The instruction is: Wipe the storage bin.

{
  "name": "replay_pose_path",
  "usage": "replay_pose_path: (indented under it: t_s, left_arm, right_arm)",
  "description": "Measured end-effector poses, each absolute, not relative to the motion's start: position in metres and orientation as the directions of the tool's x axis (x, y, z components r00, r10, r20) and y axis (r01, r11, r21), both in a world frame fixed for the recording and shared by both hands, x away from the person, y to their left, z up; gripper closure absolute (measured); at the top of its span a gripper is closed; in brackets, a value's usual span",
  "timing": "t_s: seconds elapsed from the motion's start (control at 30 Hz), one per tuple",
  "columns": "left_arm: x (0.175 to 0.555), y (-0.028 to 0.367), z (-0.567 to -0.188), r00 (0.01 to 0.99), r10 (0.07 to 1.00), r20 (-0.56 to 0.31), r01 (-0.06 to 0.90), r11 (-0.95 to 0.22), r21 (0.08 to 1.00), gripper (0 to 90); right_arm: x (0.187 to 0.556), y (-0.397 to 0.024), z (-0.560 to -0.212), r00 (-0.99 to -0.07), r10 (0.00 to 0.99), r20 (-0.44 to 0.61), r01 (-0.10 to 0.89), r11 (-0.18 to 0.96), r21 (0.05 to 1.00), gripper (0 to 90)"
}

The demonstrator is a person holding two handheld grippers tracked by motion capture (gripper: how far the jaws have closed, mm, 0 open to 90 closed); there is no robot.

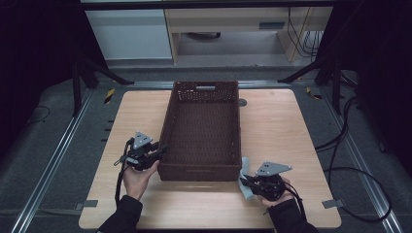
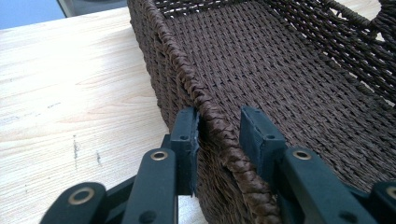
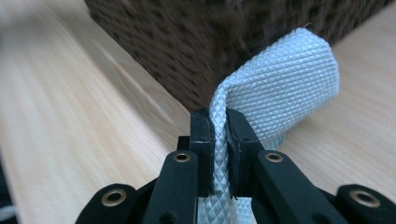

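Dark brown woven rectangular basket (image 1: 201, 131) is sitting mid-table with nothing inside. Left gripper (image 2: 218, 133) is straddling its near-left rim, jaws loosely around the weave. Right gripper (image 3: 219, 128) is pinching the pale grey textured strip (image 3: 280, 86) just outside the near-right corner; judging placement pending. No readable writing.

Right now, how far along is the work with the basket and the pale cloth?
Done: the right gripper has its jaws shut on the pale textured cloth, beside the basket's near right corner. In hand: the left gripper straddles the rim of the brown woven basket, one jaw outside, one inside, probably steadying it. Left: the basket looks empty, so the cloth apparently still has to go in.
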State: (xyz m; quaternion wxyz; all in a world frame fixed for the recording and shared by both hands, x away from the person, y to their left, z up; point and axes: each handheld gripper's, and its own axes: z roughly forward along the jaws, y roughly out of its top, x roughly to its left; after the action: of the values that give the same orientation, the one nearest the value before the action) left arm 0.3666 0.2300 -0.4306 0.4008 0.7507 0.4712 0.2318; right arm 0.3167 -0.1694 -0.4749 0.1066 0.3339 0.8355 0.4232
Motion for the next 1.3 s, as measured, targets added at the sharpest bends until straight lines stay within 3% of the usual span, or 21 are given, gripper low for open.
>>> replay_pose_path:
  t_s: [0.37, 0.83, 1.3]
  left_arm:
    - [0.366, 0.230, -0.431, 0.449, 0.893, -0.028, 0.521, -0.236, 0.820, 66.6]
    - [0.366, 0.230, -0.431, 0.446, 0.895, -0.026, 0.520, -0.235, 0.821, 66.1]
    - [0.366, 0.231, -0.431, 0.445, 0.895, -0.032, 0.520, -0.229, 0.823, 65.5]
  right_arm:
    - [0.327, -0.181, -0.475, -0.717, 0.685, 0.128, 0.504, 0.383, 0.774, 82.7]
    - [0.338, -0.267, -0.469, -0.457, 0.886, 0.077, 0.551, 0.213, 0.807, 82.3]
    - [0.348, -0.283, -0.484, -0.382, 0.923, 0.051, 0.616, 0.213, 0.758, 80.4]
